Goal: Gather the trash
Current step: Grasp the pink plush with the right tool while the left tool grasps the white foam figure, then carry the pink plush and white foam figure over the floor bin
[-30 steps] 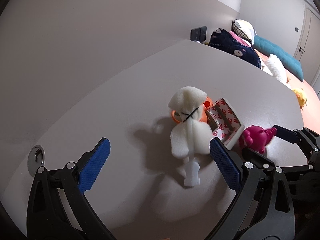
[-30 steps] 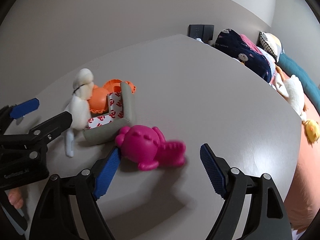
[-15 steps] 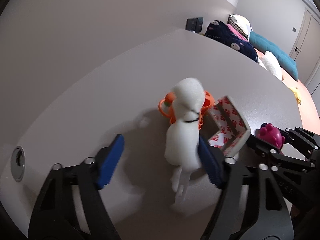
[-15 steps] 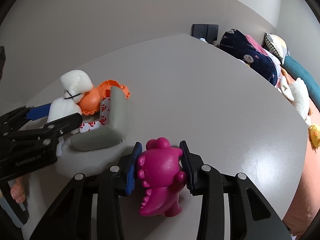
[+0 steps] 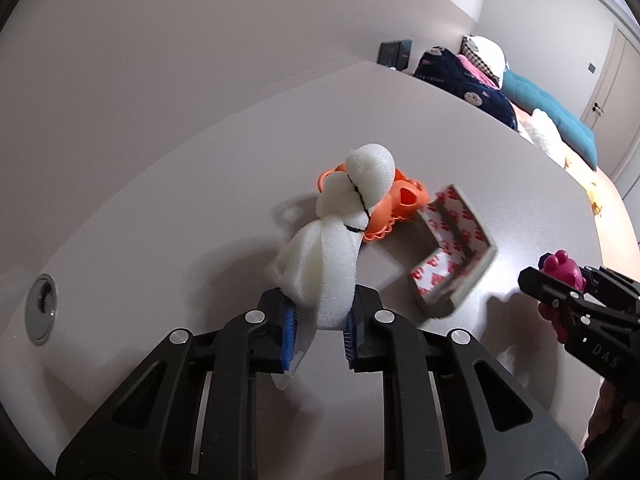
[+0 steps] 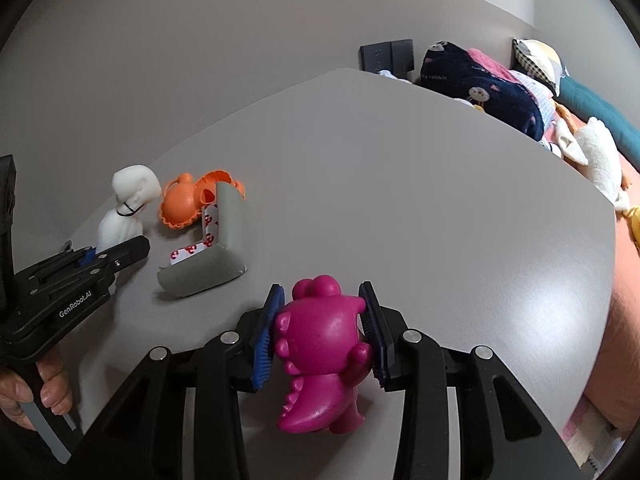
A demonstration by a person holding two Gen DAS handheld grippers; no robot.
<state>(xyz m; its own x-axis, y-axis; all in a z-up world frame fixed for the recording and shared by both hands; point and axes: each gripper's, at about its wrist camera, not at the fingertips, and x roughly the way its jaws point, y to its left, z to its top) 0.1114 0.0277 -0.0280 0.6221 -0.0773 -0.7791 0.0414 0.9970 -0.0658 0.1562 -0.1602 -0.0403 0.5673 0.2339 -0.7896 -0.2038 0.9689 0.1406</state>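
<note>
My left hand-held gripper just clamped white foam bundle; right hand-held gripper already gripped magenta dinosaur toy. Both off bench next.

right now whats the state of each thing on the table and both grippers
left gripper: jaws just closed, shut on white foam bundle
right gripper: shut on pink dinosaur toy
orange toy: lying free on table
grey corner guard: lying free, patterned side up

Left gripper just clamped, right gripper clamped too.
</note>
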